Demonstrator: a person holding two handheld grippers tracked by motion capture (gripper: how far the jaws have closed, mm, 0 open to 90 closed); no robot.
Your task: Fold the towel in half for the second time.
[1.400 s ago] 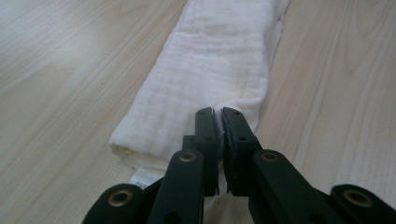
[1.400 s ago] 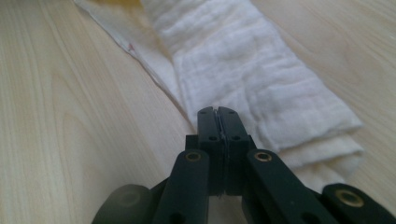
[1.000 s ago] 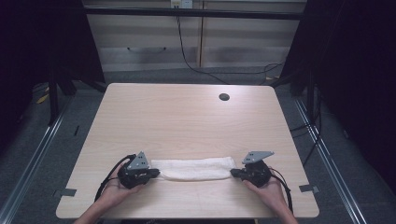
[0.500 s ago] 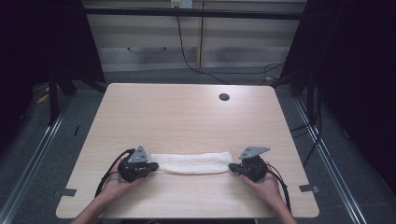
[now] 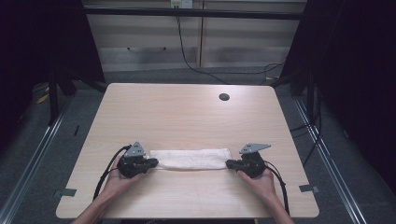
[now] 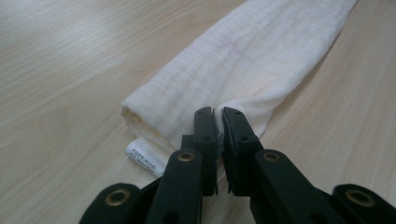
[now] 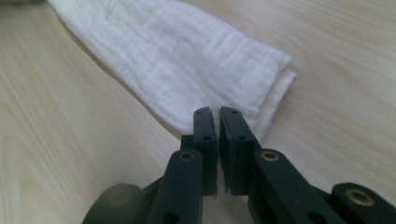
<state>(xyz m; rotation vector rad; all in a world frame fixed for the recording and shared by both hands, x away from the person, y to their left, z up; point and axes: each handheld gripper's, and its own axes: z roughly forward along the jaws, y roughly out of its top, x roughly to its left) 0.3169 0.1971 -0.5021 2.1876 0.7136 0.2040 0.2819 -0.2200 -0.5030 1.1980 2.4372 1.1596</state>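
Cloth [image 5: 190, 158], white and folded into a long narrow band, is laid flat across the near part of the table [image 5: 187, 112], well short of the dark round hole [image 5: 224, 97] near the far edge. Each short end of the band is met by a tool. The left gripper [image 6: 218, 122] is seen pressed together on the corner of the cloth's left end, a sliver of fabric being pinched between the jaws, just beside a small printed label [image 6: 144, 157] that is tucked under the fold. The right gripper [image 7: 215, 120] is likewise drawn together at the cloth's right end; fabric appears to be caught at the tips, though how much is held cannot be told. The step in hand is judged to be a two-ended hold on the cloth, perhaps for lifting, stretching or a further fold. For this to be done well, all layers at each corner should be taken rather than the top one alone, the pull should be kept even from both ends so that the band is not skewed, and the ends should be raised together.
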